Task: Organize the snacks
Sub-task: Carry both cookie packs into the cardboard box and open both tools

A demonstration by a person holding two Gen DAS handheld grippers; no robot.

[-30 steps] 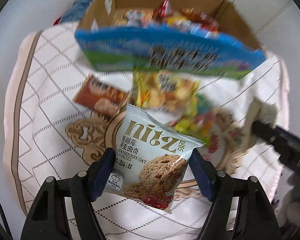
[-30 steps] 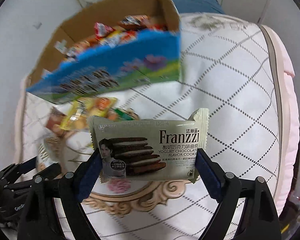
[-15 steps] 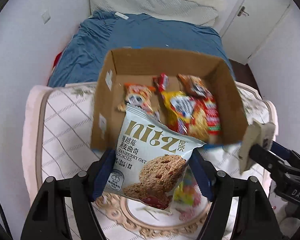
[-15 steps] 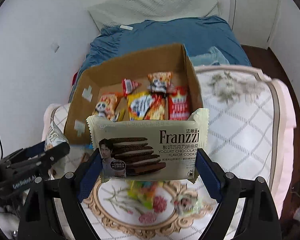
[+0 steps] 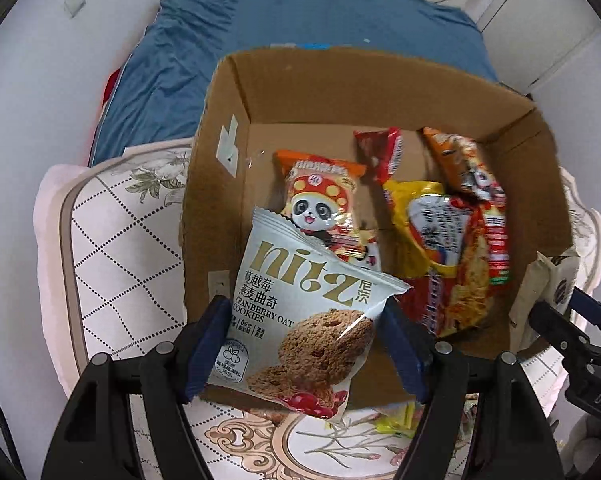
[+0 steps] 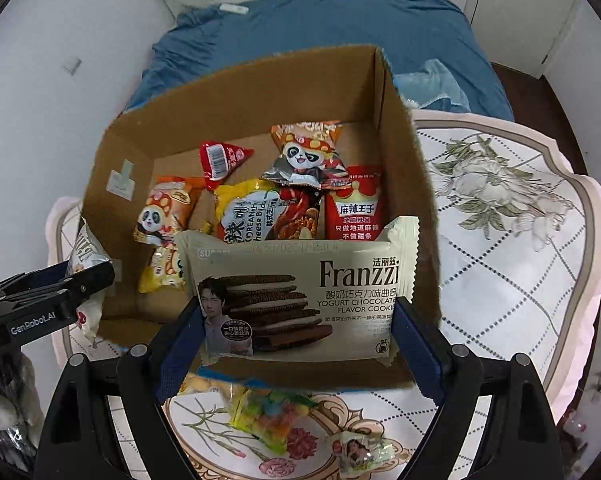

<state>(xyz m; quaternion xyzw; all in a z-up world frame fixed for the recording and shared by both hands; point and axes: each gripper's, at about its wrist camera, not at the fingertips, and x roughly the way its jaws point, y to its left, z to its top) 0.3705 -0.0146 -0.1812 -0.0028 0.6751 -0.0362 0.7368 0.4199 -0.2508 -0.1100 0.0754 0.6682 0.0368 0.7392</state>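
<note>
My left gripper (image 5: 306, 346) is shut on a pale Nitz cranberry oat cookie pack (image 5: 300, 312), held above the near left part of an open cardboard box (image 5: 220, 128). My right gripper (image 6: 296, 340) is shut on a beige Franzzi chocolate cookie pack (image 6: 300, 296), held over the box's (image 6: 404, 160) near wall. Inside the box lie several snack packs: a panda pack (image 5: 320, 204), a yellow-red noodle pack (image 5: 440, 240), a red strip pack (image 6: 354, 208). The right gripper (image 5: 556, 320) shows at the right edge of the left wrist view, the left gripper (image 6: 60, 292) at the left edge of the right wrist view.
The box stands on a table with a white quilted cloth (image 6: 500, 248). In front of the box lie a colourful candy bag (image 6: 268, 412) and a small round snack (image 6: 360, 450). A bed with a blue cover (image 6: 320, 28) lies behind, white walls at the sides.
Both grippers have travelled with their packs from over the loose snacks on the table to above the open box. The box interior has come into view below them.
</note>
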